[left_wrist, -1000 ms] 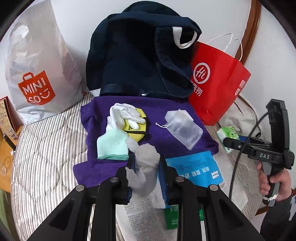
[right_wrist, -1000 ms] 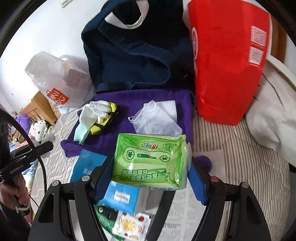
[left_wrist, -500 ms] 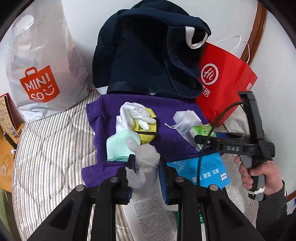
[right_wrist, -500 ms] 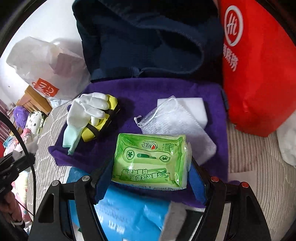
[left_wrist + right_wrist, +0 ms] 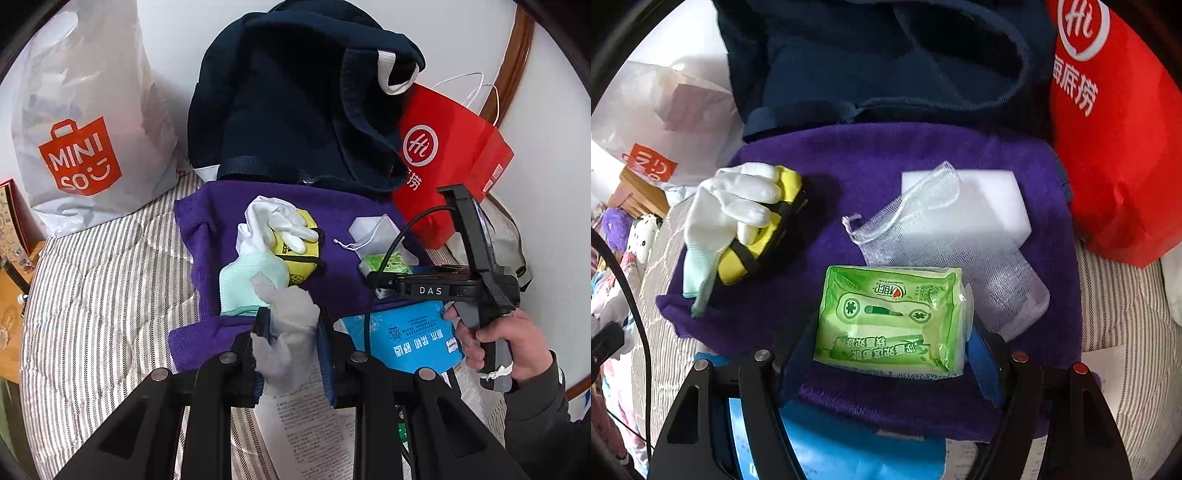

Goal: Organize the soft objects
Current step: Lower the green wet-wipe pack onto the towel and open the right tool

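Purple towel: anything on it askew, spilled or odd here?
Nothing spilled or damaged. One oddity: the white glove lies draped over the yellow pouch on the purple towel rather than flat beside it, while its apparent mate is pinched in the left claw.

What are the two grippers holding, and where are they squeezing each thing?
The left gripper pinches a pale grey glove around its middle. The right gripper clamps a green tissue pack by its two short ends.

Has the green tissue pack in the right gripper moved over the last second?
Yes. The green tissue pack, clamped in the right gripper, has gone forward from the blue packet onto the purple towel, beside the mesh pouch.
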`<state>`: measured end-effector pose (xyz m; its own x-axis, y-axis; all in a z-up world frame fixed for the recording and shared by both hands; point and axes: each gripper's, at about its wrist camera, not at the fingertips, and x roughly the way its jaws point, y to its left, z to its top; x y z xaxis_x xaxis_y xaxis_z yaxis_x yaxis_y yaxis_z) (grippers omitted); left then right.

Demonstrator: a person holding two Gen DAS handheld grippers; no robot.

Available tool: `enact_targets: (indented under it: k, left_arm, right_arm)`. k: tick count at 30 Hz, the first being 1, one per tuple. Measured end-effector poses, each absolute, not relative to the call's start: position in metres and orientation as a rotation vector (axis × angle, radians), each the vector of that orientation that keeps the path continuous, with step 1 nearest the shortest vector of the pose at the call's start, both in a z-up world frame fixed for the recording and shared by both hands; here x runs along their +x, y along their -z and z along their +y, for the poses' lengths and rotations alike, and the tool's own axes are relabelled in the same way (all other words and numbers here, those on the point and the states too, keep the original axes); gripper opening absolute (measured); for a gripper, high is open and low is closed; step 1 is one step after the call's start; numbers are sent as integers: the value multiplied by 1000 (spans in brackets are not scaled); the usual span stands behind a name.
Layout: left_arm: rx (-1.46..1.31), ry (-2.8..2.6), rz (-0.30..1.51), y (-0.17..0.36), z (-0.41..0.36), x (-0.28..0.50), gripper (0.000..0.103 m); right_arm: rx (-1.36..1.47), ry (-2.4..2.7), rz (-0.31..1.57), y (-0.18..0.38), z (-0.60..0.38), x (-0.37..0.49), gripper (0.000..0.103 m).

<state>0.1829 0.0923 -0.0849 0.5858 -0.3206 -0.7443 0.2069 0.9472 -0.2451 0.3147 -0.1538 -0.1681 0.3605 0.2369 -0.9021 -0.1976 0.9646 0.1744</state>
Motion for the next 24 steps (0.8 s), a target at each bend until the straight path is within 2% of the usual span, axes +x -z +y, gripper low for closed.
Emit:
enact_targets:
  k: [3, 10, 24]
  left_arm:
    - [-139, 310, 894, 85, 92, 183, 23]
    - [-146, 313, 895, 86, 92, 183, 23]
    - [-106, 329, 915, 89, 66, 201, 23]
  right_arm:
    - [66, -295, 1186, 172, -155, 315, 75]
    - [128, -309, 1204, 165, -166, 311, 86]
    - [136, -319, 1099, 117, -202, 268, 86]
